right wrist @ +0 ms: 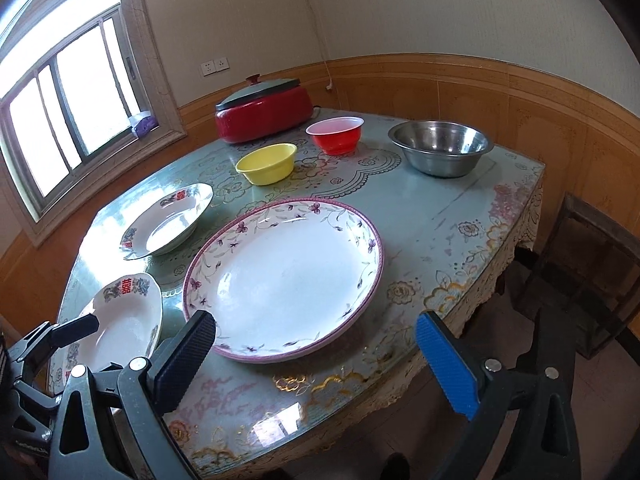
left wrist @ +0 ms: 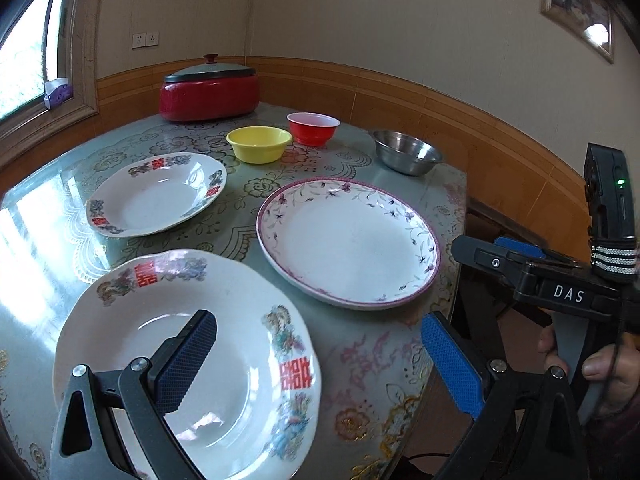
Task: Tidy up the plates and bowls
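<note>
Three plates lie on the table (left wrist: 360, 344): a large purple-rimmed plate (left wrist: 348, 240) (right wrist: 284, 280), a near plate with red characters (left wrist: 188, 364) (right wrist: 124, 320), and a far matching one (left wrist: 158, 194) (right wrist: 168, 226). Behind stand a yellow bowl (left wrist: 259, 144) (right wrist: 267, 163), a red bowl (left wrist: 313, 128) (right wrist: 336, 135) and a steel bowl (left wrist: 408, 151) (right wrist: 440, 147). My left gripper (left wrist: 320, 364) is open, its left finger over the near plate. My right gripper (right wrist: 316, 364) is open before the large plate; it also shows in the left wrist view (left wrist: 560, 276).
A red lidded electric pot (left wrist: 209, 92) (right wrist: 264, 114) stands at the table's far edge by the wall. A window (right wrist: 68, 120) is to the left. A dark wooden stool (right wrist: 592, 280) stands right of the table. The table's near edge drops off below the grippers.
</note>
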Motion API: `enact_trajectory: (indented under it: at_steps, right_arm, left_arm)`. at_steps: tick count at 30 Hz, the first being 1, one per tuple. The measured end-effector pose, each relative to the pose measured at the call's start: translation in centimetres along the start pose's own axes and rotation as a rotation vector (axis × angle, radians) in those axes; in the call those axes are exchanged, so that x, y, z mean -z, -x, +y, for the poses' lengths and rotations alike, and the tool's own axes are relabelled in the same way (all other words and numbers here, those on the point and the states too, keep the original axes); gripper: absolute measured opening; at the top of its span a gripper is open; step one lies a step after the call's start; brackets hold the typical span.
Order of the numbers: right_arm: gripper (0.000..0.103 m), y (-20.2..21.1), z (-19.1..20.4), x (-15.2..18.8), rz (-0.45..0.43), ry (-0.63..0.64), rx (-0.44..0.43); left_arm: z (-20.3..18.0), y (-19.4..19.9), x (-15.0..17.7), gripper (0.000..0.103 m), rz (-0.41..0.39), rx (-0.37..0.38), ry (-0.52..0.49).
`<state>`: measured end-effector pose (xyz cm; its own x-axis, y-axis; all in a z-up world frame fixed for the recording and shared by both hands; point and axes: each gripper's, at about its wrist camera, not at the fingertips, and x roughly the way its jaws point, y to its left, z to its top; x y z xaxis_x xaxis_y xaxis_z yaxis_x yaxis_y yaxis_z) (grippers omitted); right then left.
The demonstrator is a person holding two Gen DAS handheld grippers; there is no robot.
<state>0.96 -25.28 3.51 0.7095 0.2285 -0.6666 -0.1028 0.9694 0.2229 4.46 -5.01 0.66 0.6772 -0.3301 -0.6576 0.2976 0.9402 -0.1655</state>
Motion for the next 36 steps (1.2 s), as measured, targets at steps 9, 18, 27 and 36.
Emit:
enact_trajectory:
  at_steps: [9, 18, 27, 36]
  right_arm:
    - [0.083, -5.1, -4.7, -4.6, 0.106, 0.086, -0.149]
    - [0.044, -11.8, -6.2, -7.6, 0.259, 0.275, -0.274]
    - [0.023, -16.0, -6.6, -8.6, 0.339, 0.364, -0.345]
    - [0.021, -16.2, -4.7, -8.7, 0.323, 0.484, -0.3]
  left_arm:
    - [-2.3, -3.5, -2.4, 0.103, 0.005, -0.088, 0.091]
    - [-4.4, -5.4, -2.8, 0.103, 0.053, -0.272, 0.212]
    - [-5.2, -6.6, -1.8, 0.095, 0.131, -0.314, 0.279]
    - [-4.7, -7.0, -1.6, 0.095, 0.086, -0.21, 0.255]
